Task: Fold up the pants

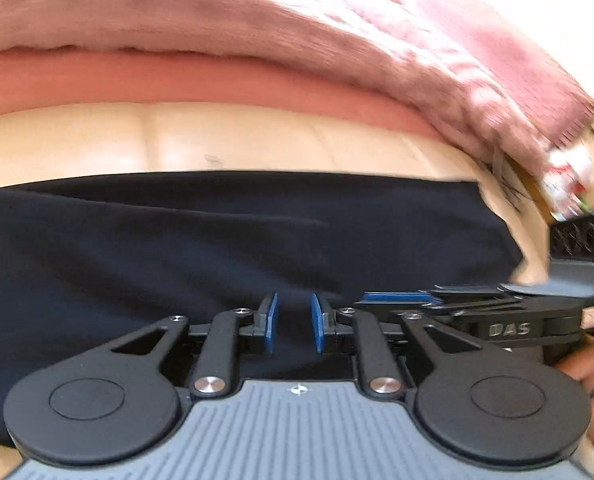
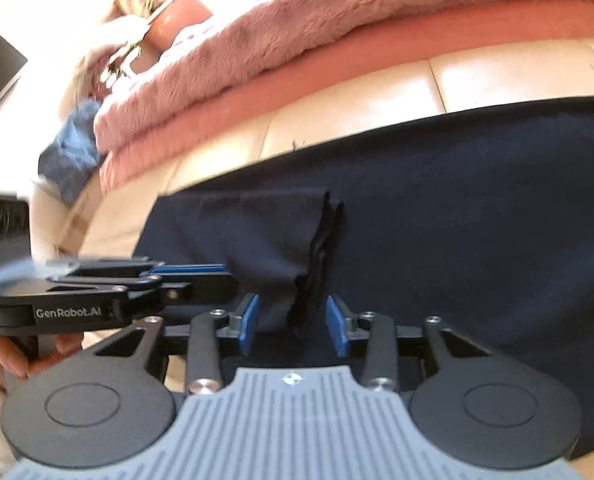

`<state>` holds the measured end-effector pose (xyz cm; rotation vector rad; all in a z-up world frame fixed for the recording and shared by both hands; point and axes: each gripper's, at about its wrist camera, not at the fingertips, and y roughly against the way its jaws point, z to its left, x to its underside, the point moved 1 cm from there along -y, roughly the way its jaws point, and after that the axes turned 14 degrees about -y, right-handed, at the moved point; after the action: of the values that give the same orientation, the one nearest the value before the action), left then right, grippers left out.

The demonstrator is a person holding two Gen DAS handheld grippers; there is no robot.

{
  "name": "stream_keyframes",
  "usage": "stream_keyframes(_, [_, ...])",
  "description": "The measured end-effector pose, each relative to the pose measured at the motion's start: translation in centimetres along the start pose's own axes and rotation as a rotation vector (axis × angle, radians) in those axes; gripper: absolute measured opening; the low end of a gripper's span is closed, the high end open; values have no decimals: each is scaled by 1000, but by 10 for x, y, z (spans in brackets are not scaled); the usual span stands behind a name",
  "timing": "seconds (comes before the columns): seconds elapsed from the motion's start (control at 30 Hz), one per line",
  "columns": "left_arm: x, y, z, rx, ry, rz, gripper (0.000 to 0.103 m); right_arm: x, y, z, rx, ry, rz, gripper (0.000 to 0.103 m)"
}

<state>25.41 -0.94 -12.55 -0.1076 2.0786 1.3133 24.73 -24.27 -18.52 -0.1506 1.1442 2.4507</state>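
Dark navy pants lie spread flat on a cream tiled floor. My left gripper hovers low over the near edge of the cloth, open, its blue pads a small gap apart with nothing pinched. In the right wrist view the pants fill the middle. A raised crease of cloth stands up between the blue pads of my right gripper, which is open and does not press on it. Each gripper shows side-on in the other's view: right gripper, left gripper.
A fluffy pink blanket over a salmon sheet runs along the far side of the floor. A blue garment lies at the blanket's left end. A hand holds the left gripper's handle.
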Motion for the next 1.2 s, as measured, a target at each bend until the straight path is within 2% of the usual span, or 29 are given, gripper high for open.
stream_keyframes(0.1, [3, -6, 9, -68, 6, 33, 19, -9, -12, -4, -8, -63, -29, 35])
stream_keyframes(0.23, [8, -15, 6, -69, -10, 34, 19, -13, -26, -12, -46, -145, -31, 34])
stream_keyframes(0.33, [9, -18, 3, -72, -21, 26, 19, -10, -34, -7, -87, -159, -12, 32])
stream_keyframes(0.37, [9, -18, 3, -73, -21, 23, 19, -8, -36, -6, -91, -159, -11, 28])
stream_keyframes(0.4, [7, -20, -1, -75, -20, 22, 19, -7, -38, -4, -92, -158, -12, 19])
stream_keyframes(0.47, [7, -18, 0, -75, -17, 16, 19, -5, -40, -4, -82, -168, -23, 6])
stream_keyframes(0.57, [9, -4, 1, -88, -2, -8, 19, -5, -36, -5, -79, -188, -36, 3])
stream_keyframes(0.7, [12, 28, 6, -150, 23, -79, 19, -10, -24, 14, -65, -122, -58, 1])
stream_keyframes(0.83, [17, 70, 22, -257, 70, -163, 19, -21, 10, 54, -97, -22, -104, 1])
stream_keyframes(0.97, [18, 98, 35, -337, 105, -195, 19, -40, 59, 89, -101, 74, -150, 1])
stream_keyframes(1.07, [17, 109, 34, -357, 106, -217, 19, -60, 101, 102, -76, 125, -183, 1])
stream_keyframes(1.2, [14, 107, 20, -346, 82, -226, 19, -90, 157, 95, -35, 120, -219, 1])
